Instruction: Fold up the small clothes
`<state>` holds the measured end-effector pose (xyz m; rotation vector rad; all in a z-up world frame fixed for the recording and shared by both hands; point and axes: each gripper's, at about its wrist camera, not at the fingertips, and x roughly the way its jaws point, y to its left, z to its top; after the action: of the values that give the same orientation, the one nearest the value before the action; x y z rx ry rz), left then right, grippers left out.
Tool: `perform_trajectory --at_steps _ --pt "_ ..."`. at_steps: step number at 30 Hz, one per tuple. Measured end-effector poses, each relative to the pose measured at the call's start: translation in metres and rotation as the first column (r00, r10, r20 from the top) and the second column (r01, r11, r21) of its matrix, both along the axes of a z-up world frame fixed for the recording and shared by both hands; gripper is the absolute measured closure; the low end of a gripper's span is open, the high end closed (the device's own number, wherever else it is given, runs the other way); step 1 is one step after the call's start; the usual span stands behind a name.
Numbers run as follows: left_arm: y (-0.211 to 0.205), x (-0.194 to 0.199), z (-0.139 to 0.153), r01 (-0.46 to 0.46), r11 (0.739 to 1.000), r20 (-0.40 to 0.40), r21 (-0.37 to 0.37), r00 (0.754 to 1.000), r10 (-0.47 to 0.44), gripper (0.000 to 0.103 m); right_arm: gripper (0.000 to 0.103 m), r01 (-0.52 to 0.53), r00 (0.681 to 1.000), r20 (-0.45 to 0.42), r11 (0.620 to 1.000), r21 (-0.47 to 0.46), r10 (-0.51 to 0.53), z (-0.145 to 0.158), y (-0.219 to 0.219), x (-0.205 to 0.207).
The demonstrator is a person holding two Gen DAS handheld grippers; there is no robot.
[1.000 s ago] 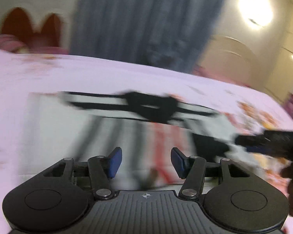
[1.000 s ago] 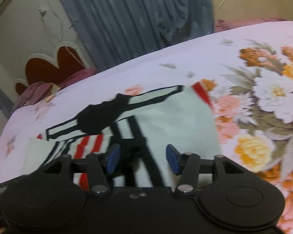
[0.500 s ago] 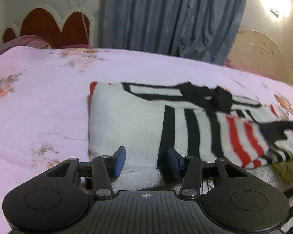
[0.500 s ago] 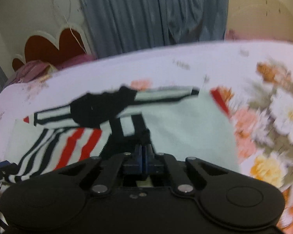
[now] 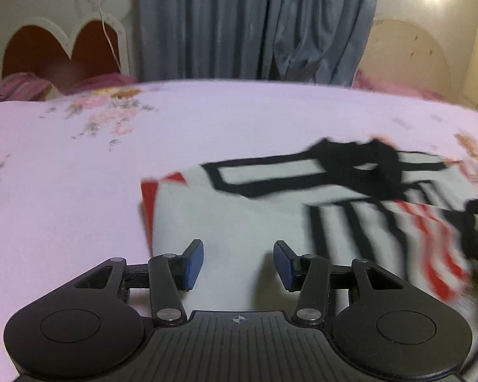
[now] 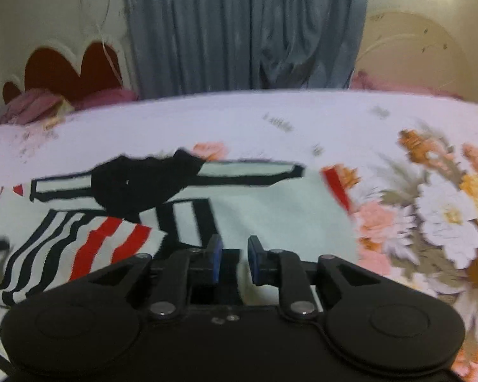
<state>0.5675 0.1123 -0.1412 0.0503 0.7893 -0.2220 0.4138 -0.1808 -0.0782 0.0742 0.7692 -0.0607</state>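
A small white garment (image 5: pixel 239 216) with black and red stripes lies flat on the pink bed; it also shows in the right wrist view (image 6: pixel 280 213). A striped sleeve (image 6: pixel 79 242) is folded over its left part. My left gripper (image 5: pixel 238 264) is open over the garment's near left edge, nothing between the pads. My right gripper (image 6: pixel 232 261) is partly open over the near edge of the white cloth, with a gap between the blue pads.
The bed sheet (image 5: pixel 63 191) is pink with large flowers at the right (image 6: pixel 436 210). A red scalloped headboard (image 5: pixel 57 51) and grey curtain (image 5: pixel 255 22) stand behind. Pink pillows (image 6: pixel 38 108) lie at the far left.
The right gripper was shut half a second ago and has now opened part way. The left gripper has stayed open and shifted left along the garment's edge.
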Motion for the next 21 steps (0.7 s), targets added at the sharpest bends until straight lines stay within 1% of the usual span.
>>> perform_trajectory --at_steps 1,2,3,4,5,6,7,8,10,12,13,14,15,16,18,20,21 --pt "0.005 0.017 -0.006 0.004 1.0 -0.022 -0.019 1.0 -0.005 0.046 0.087 0.01 1.0 -0.02 1.0 -0.022 -0.01 -0.006 0.001 0.01" --pt "0.011 0.028 -0.006 -0.001 0.998 -0.025 -0.057 1.0 -0.001 0.046 0.086 0.031 0.998 -0.049 0.999 -0.038 -0.033 -0.013 0.0 0.019" --pt "0.013 0.033 -0.002 -0.016 0.997 -0.044 -0.075 0.999 0.012 0.046 0.086 0.059 0.995 -0.076 0.998 -0.034 -0.062 -0.021 -0.003 0.025" --pt "0.012 0.031 0.007 -0.015 0.997 -0.028 -0.077 1.0 0.013 0.046 0.086 0.072 0.995 -0.072 0.997 -0.021 -0.073 -0.019 -0.004 0.027" --pt "0.008 0.023 0.014 -0.008 0.998 0.022 -0.069 1.0 0.01 0.046 0.084 0.085 0.995 -0.055 0.996 -0.014 -0.086 -0.013 -0.004 0.027" --pt "0.004 0.013 0.02 0.003 0.998 0.057 -0.065 0.998 0.001 0.045 0.079 0.086 0.996 -0.022 0.996 -0.006 -0.086 -0.006 0.0 0.021" --pt "-0.003 0.004 0.022 0.021 0.997 0.069 -0.072 0.997 -0.016 0.045 0.077 0.067 0.998 0.01 0.998 0.013 -0.067 0.001 0.005 0.018" --pt "-0.009 -0.002 0.021 0.033 0.996 0.073 -0.077 0.997 -0.027 0.045 0.075 0.025 0.999 0.03 0.999 0.04 -0.026 0.006 0.016 0.016" --pt "-0.029 -0.011 0.013 0.068 0.994 0.061 -0.086 0.996 -0.063 0.045 0.076 -0.055 0.998 0.029 0.996 0.067 0.053 0.008 0.04 0.019" --pt "-0.05 -0.017 0.003 0.112 0.991 0.044 -0.074 0.993 -0.109 0.045 0.082 -0.119 0.993 0.0 0.988 0.102 0.12 0.002 0.066 0.026" --pt "-0.062 -0.02 -0.006 0.134 0.99 0.019 -0.044 0.991 -0.133 0.045 0.083 -0.14 0.989 -0.022 0.983 0.116 0.144 -0.003 0.076 0.03" --pt "-0.07 -0.021 -0.013 0.141 0.99 0.008 0.002 0.99 -0.141 0.045 0.083 -0.152 0.986 -0.056 0.981 0.118 0.159 -0.01 0.085 0.033" --pt "-0.073 -0.026 -0.015 0.147 0.989 0.037 0.03 0.988 -0.148 0.043 0.083 -0.161 0.981 -0.095 0.983 0.089 0.169 -0.021 0.092 0.033" --pt "-0.071 -0.028 -0.015 0.145 0.989 0.044 0.025 0.988 -0.146 0.043 0.083 -0.175 0.982 -0.064 0.983 0.054 0.178 -0.023 0.096 0.031" --pt "-0.061 -0.027 -0.008 0.136 0.99 0.033 -0.023 0.99 -0.135 0.043 0.084 -0.185 0.98 -0.067 0.982 0.042 0.187 -0.021 0.096 0.029" --pt "-0.039 -0.025 -0.001 0.09 0.995 0.089 -0.034 0.992 -0.087 0.042 0.084 -0.151 0.986 -0.062 0.988 0.038 0.153 -0.014 0.085 0.026" --pt "-0.03 -0.019 0.0 0.064 0.997 0.096 -0.033 0.994 -0.06 0.042 0.081 -0.114 0.992 -0.046 0.993 0.018 0.115 -0.009 0.076 0.023"
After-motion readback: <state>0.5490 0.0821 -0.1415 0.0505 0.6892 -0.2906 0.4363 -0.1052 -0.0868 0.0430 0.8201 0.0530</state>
